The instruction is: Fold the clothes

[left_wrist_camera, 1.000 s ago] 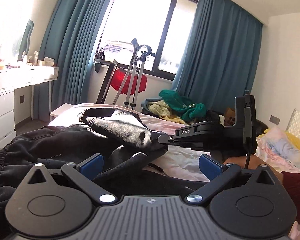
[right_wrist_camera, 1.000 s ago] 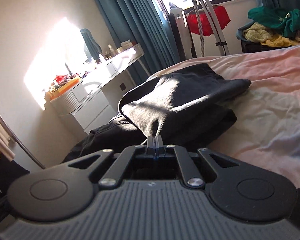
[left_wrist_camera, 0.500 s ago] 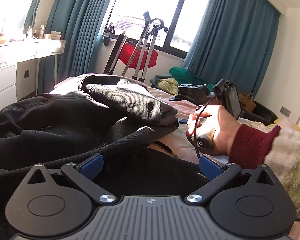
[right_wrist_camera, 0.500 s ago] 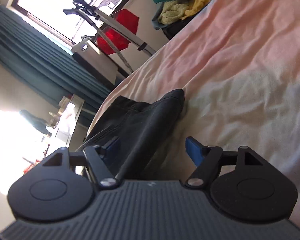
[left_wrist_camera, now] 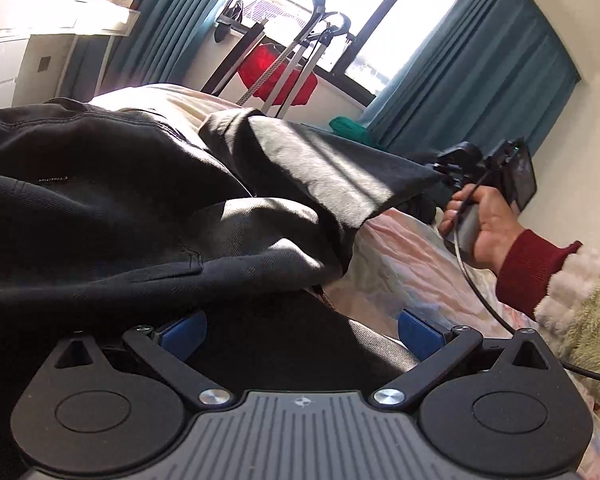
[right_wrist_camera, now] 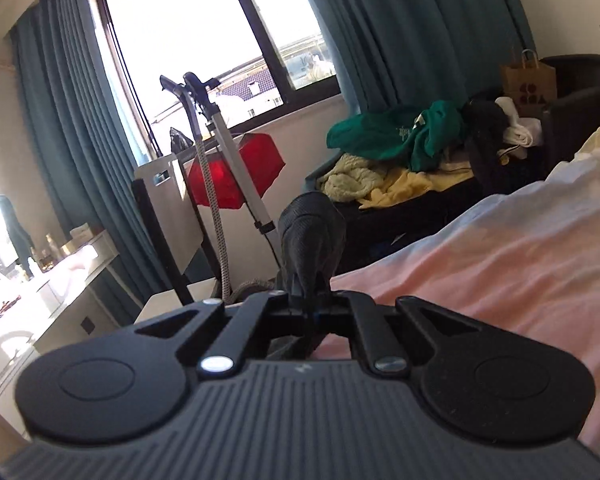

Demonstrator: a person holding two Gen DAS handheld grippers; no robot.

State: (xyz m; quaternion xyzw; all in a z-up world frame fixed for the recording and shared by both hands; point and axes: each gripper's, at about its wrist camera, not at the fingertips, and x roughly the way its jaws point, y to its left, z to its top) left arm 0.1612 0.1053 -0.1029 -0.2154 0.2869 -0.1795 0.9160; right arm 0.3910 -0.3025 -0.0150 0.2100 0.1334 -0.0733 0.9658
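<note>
The dark garment [left_wrist_camera: 112, 208] lies heaped on the bed [left_wrist_camera: 404, 264], and everything here is placed from that heap. The right tongs [right_wrist_camera: 310, 312] are pinched shut on a fold of the cloth, which bunches up just ahead of the fingers; in the left wrist view the same tongs [left_wrist_camera: 446, 174] hold a corner lifted off the heap's window side, so a flap stretches taut from the pile out to the right hand [left_wrist_camera: 476, 224]. The left tongs [left_wrist_camera: 300, 330] stand wide, blue pads on either side of dark cloth at the heap's near edge; whether the pads touch the cloth cannot be told, since the body hides that spot. The stretched flap's long axis runs from heap to right tongs, so the right hand likely leads the fold while the left, nearer the bulk, can pin the near edge.
</note>
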